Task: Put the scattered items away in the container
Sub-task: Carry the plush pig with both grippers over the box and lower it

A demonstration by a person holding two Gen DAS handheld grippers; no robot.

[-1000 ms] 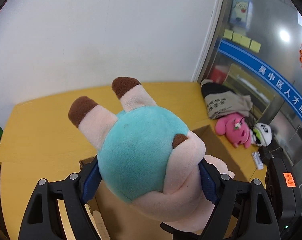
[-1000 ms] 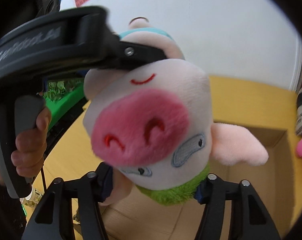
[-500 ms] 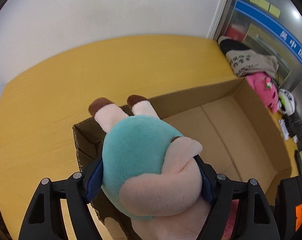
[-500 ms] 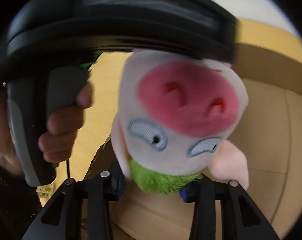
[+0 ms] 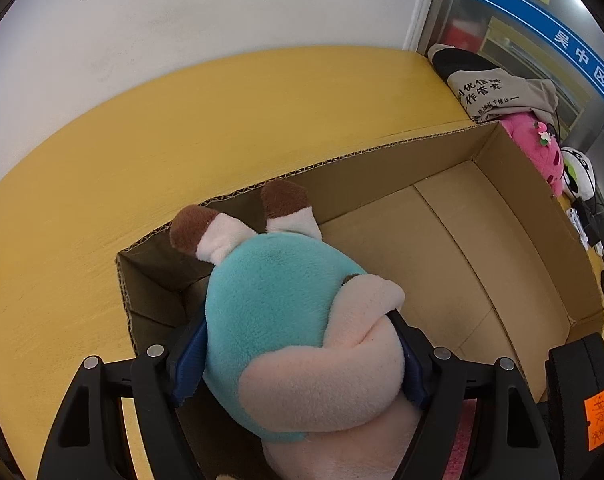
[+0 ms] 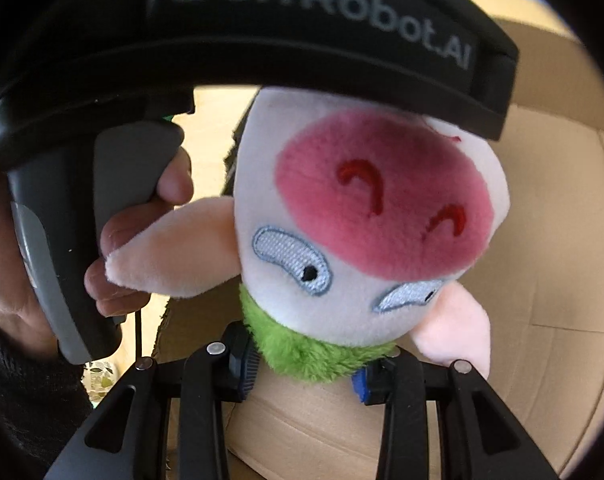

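Note:
A plush pig (image 5: 270, 312) in a teal shirt hangs upside-down over the left end of an open cardboard box (image 5: 481, 248). Its brown-tipped legs point at the box's far wall. My left gripper (image 5: 298, 364) is shut on its body, blue pads pressing both sides. In the right wrist view the pig's face (image 6: 365, 200) fills the middle. My right gripper (image 6: 303, 372) is shut on the green tuft on its head. Above the face runs the left tool's black housing (image 6: 302, 20), with a person's hand (image 6: 142, 240) on its handle.
The box sits on a yellow table (image 5: 182, 120) against a white wall. Past the box's right end lie a beige printed bag (image 5: 497, 92), a pink plush (image 5: 537, 148) and a white-and-black toy (image 5: 577, 168). A black device with an orange sticker (image 5: 597, 420) is at lower right.
Both grippers have come down with the pig, from above the table to just over the box's left end. The right jaws have narrowed onto the green tuft.

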